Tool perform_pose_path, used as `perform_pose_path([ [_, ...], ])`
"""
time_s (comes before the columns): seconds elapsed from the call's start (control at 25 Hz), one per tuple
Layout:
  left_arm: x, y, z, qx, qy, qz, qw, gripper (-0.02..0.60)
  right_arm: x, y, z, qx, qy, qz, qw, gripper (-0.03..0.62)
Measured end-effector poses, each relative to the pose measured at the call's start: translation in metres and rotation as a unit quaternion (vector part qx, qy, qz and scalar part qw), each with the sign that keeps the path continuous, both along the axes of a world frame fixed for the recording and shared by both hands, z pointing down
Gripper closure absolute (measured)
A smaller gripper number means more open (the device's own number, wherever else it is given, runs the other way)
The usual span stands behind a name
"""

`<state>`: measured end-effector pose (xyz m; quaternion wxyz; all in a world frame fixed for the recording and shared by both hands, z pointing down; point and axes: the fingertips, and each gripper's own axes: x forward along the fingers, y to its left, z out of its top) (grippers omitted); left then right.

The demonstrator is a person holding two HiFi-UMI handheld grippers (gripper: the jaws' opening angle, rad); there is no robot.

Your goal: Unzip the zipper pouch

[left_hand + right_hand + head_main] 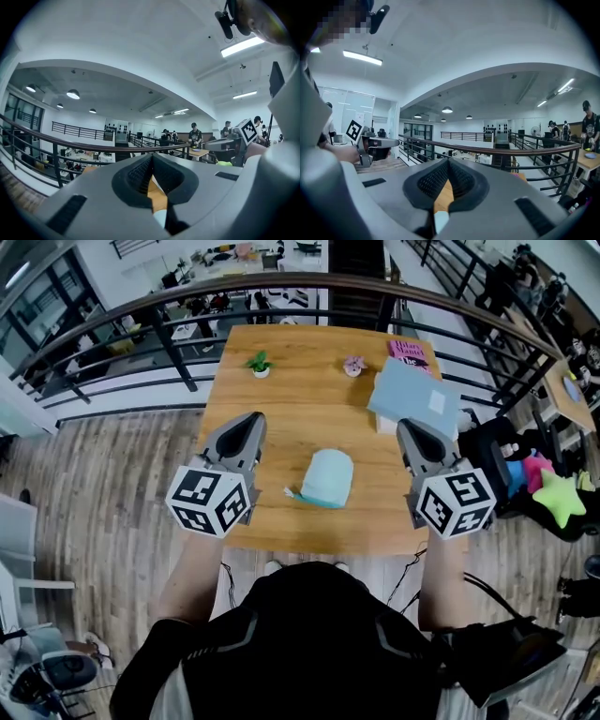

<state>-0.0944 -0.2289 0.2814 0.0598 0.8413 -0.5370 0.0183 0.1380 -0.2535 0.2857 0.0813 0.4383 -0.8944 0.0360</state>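
1. The left gripper [251, 418] pointed forward over the counter's [300, 395] left side, jaws together, empty.
2. The right gripper [406, 426] mirrored it, jaws also closed on nothing.
3. The zipper pouch [326, 478] lay between them, untouched.

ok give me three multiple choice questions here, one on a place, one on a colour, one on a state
1. Where does the pouch lie?
A) on the table, between the left gripper and the right gripper
B) on the floor
C) on the pink book

2. What colour is the pouch?
A) red
B) light blue
C) black

3. How do the left gripper's jaws stand?
A) wide apart
B) shut on the pouch
C) together, holding nothing

Answers: 1 A, the head view shows it on the wood between them; 2 B, its fabric is pale blue; 3 C, the left gripper view shows the jaws meeting, nothing between.
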Motion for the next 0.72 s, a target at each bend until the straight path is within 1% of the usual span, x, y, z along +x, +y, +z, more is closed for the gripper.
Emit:
perform_pose_path([
  [0.24, -0.0033, -0.0008, 0.0059, -0.001, -0.009, -0.011, 0.9999, 0.552, -0.0015, -0.0006, 0.0016, 0.001, 0.001, 0.003, 1.000, 0.586],
  [0.72, -0.0032, 0.0025, 0.0043, 0.005, -0.013, -0.014, 0.9998, 0.552, 0.0019, 0.0024, -0.0012, 0.005, 0.004, 0.015, 1.000, 0.586],
])
